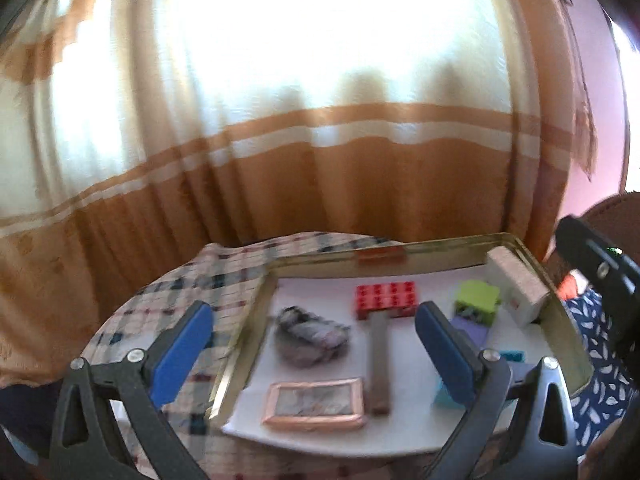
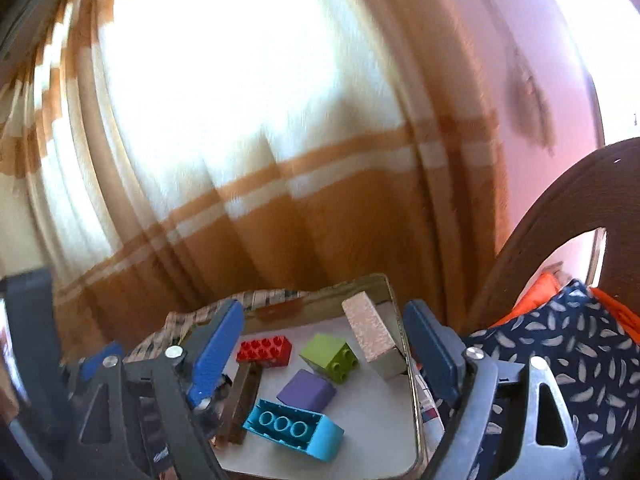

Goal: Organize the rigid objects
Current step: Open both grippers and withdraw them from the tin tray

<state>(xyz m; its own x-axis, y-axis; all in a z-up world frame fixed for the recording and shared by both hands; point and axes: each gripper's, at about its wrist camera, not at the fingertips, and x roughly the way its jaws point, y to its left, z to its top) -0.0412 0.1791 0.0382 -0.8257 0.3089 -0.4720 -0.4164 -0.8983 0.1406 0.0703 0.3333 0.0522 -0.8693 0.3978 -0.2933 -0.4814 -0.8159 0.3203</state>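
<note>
At lower centre, the tray [image 1: 256,304] is holding a red brick [image 1: 387,300] and a turquoise brick [image 2: 294,429]. The left gripper [image 1: 314,354] and the right gripper [image 2: 322,354] are both standing released, grasping nothing.

A table covered by a checked cloth [image 1: 192,280] carries a shallow metal tray [image 1: 248,312] lined with white paper. On the tray floor lie a red brick [image 1: 386,300], green brick [image 1: 478,300], purple block [image 2: 306,390], turquoise brick [image 2: 294,434], wooden stick [image 1: 379,364], grey stone [image 1: 310,336] and copper-framed tile [image 1: 316,402]. A pale block [image 1: 516,284] leans at the tray's far right corner.
</note>
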